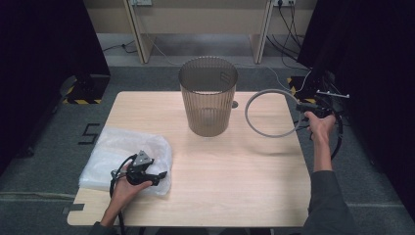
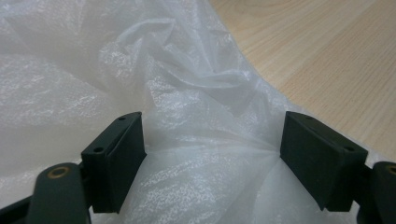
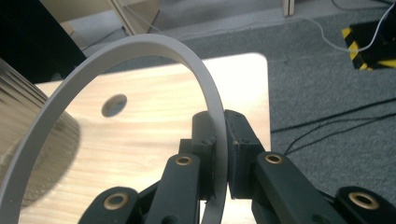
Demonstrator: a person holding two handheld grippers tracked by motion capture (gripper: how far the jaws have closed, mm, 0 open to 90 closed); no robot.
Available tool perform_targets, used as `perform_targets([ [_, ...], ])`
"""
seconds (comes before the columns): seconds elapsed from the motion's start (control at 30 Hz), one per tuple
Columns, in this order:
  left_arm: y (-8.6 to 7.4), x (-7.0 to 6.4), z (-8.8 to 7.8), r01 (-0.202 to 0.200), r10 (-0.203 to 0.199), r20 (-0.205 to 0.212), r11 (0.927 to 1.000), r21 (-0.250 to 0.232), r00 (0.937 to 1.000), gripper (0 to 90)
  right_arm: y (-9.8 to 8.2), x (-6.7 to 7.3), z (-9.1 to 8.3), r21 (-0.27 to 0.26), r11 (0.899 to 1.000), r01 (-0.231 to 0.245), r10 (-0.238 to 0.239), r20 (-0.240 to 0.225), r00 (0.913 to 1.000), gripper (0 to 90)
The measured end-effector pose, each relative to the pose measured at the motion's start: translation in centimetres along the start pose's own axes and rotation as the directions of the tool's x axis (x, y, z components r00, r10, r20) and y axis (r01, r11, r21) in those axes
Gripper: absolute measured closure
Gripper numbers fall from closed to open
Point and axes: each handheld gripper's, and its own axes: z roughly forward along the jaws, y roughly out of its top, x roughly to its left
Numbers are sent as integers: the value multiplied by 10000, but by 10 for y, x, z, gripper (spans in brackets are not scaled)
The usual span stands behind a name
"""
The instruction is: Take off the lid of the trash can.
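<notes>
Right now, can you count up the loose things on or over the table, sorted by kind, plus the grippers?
Ribbed translucent bin: 1
Grey ring, clamped in the right gripper: 1
Clear plastic bag, lying under the left gripper, whose jaws stand open: 1
Grippers: 2
Total: 5

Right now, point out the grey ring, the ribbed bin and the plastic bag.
grey ring [image 1: 252, 123]: high view, lower-left arc of the band.
ribbed bin [image 1: 208, 108]: high view, middle of its front wall.
plastic bag [image 2: 70, 88]: left gripper view, crinkled film beyond the fingers.
</notes>
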Motion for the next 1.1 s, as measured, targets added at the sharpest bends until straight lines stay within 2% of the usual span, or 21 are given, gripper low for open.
perform_targets([
  [0.23, 0, 0, 0, -2, 2, 1, 10000, 2, 10000, 210, -14, 0, 16, 335, 9994, -6, 2, 137, 9999, 836],
  [0.4, 0, 0, 0, -3, 3, -3, 10000, 3, 10000, 211, -24, 2, 27, 746, 9969, 245, -284, 525, 9982, 835],
  [0.5, 0, 0, 0, -1, 1, -3, 10000, -3, 10000, 210, -29, 1, 33, 855, 9958, 319, -365, 534, 9979, 835],
  [0.6, 0, 0, 0, 0, 0, -2, 10000, -5, 10000, 210, -33, 1, 40, 1121, 9932, 319, -407, 768, 9962, 835],
  [0.7, 0, 0, 0, 0, 0, -3, 10000, -3, 10000, 210, -38, 0, 45, 1179, 9930, 99, -191, 767, 9969, 835],
  [0.9, 0, 0, 0, -4, 4, 1, 10000, 0, 10000, 211, -44, -1, 53, 1373, 9905, 120, -255, 972, 9949, 832],
  [1.1, 0, 0, 0, -3, 3, 0, 10000, -2, 10000, 211, -49, 1, 61, 1596, 9861, 465, -675, 1289, 9894, 828],
])
